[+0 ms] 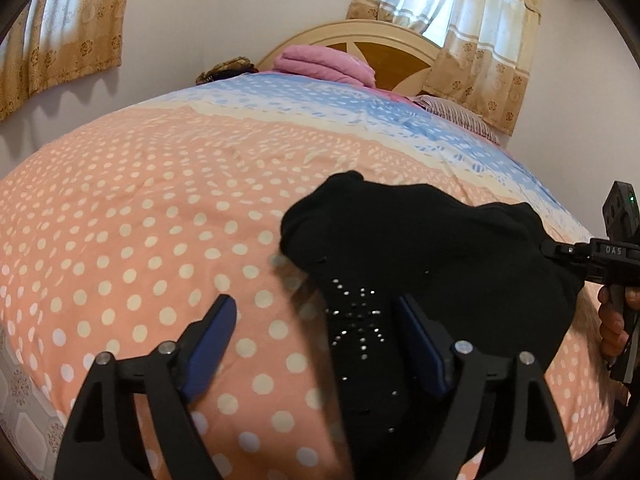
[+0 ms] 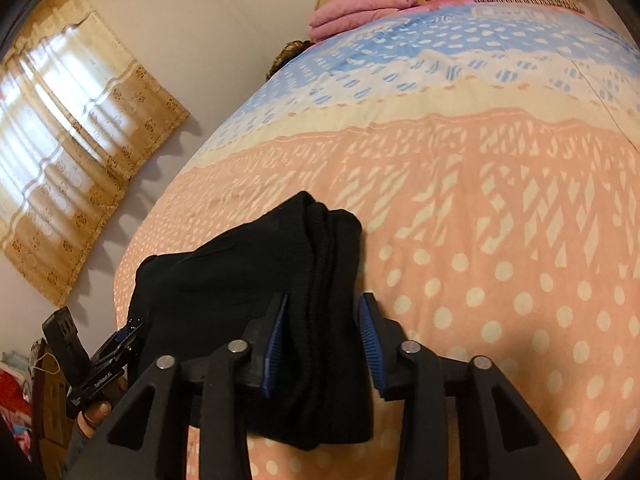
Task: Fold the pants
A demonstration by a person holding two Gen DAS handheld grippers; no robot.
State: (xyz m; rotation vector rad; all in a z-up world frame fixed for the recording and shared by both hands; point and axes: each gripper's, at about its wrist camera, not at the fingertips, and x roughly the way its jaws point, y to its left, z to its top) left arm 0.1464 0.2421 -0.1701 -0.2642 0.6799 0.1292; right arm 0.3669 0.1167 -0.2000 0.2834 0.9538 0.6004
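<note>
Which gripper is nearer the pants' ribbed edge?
Right. The right gripper straddles the ribbed edge; the left gripper stands open at the far studded end of the black pants.

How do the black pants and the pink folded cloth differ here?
The black pants lie near the bed's foot, between both grippers; the pink cloth sits far off by the headboard. The pants carry small shiny studs; the pink cloth looks plain. The pants look thick and bunched at one edge, the pink cloth a flat, neat stack. Both rest folded on the dotted bedspread.
</note>
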